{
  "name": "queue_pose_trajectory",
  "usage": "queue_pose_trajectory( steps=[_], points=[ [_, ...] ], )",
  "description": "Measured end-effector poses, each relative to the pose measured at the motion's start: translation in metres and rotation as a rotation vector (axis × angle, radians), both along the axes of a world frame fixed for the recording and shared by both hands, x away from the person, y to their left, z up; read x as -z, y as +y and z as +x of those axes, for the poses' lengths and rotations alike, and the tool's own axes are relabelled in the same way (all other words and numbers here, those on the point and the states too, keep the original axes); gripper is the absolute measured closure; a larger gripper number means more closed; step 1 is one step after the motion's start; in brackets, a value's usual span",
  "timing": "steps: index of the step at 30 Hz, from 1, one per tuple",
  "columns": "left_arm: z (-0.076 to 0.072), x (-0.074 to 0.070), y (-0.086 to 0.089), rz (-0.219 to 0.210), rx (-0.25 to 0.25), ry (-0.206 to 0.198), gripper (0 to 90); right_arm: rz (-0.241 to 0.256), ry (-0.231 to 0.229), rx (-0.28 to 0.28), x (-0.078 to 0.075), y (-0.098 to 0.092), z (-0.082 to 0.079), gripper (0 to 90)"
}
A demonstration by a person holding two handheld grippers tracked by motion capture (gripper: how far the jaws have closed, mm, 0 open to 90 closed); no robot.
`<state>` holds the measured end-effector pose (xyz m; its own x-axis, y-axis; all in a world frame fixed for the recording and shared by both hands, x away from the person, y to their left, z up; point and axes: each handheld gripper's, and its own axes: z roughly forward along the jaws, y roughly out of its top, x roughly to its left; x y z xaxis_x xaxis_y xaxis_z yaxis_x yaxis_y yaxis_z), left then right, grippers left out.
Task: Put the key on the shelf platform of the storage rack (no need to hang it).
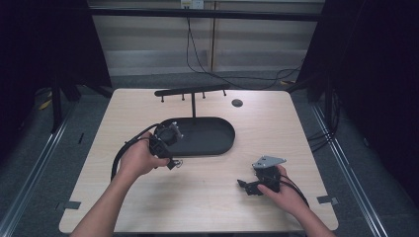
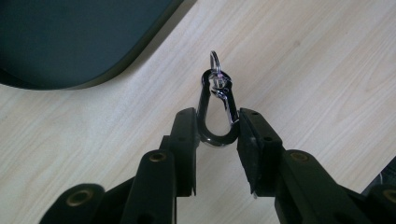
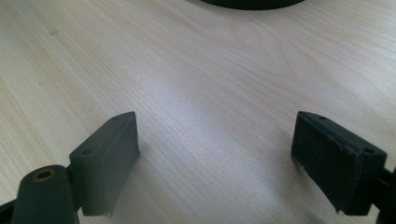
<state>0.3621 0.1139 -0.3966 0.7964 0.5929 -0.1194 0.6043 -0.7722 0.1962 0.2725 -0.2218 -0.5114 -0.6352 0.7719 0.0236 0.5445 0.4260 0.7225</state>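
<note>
Because the right tongs (image 1: 245,186) have nothing to do yet, they rest low near the counter's (image 1: 207,197) front edge, jaws spread wide over bare wood, well apart from the work. Farther in, the left tongs (image 2: 218,128) pinch the rounded bottom of a metal carabiner (image 2: 217,109), its small ring pointing away and just above the wood, beside the dark oval tray (image 1: 217,140). Behind, a stand with hooks (image 1: 191,92) rises from that tray, probably where the clip is meant to hang
</note>
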Motion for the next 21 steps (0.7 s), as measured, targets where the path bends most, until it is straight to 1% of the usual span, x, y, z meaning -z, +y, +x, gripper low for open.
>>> queue_pose_trajectory(
  steps=[4,7,9,13,14,16,21],
  points=[
    [0.003,-0.004,0.001,-0.005,-0.013,-0.004,68.2,0.0,0.0,0.0,0.0,0.0,0.0,14.5],
    [0.005,-0.007,0.001,-0.017,-0.027,-0.004,68.2,0.0,0.0,0.0,0.0,0.0,0.0,14.5],
    [0.006,-0.01,0.001,-0.011,-0.029,-0.007,68.2,0.0,0.0,0.0,0.0,0.0,0.0,14.6],
    [0.009,-0.014,0.002,-0.018,-0.046,-0.015,68.2,0.0,0.0,0.0,0.0,0.0,0.0,14.5],
    [0.01,-0.015,0.002,-0.013,-0.041,-0.015,68.2,0.0,0.0,0.0,0.0,0.0,0.0,14.6],
    [0.01,-0.016,0.001,-0.015,-0.048,-0.016,68.2,0.0,0.0,0.0,0.0,0.0,0.0,14.5],
    [0.014,-0.021,-0.003,-0.014,-0.045,-0.015,68.2,0.002,0.0,0.002,0.0,0.0,0.0,14.5]
  ],
)
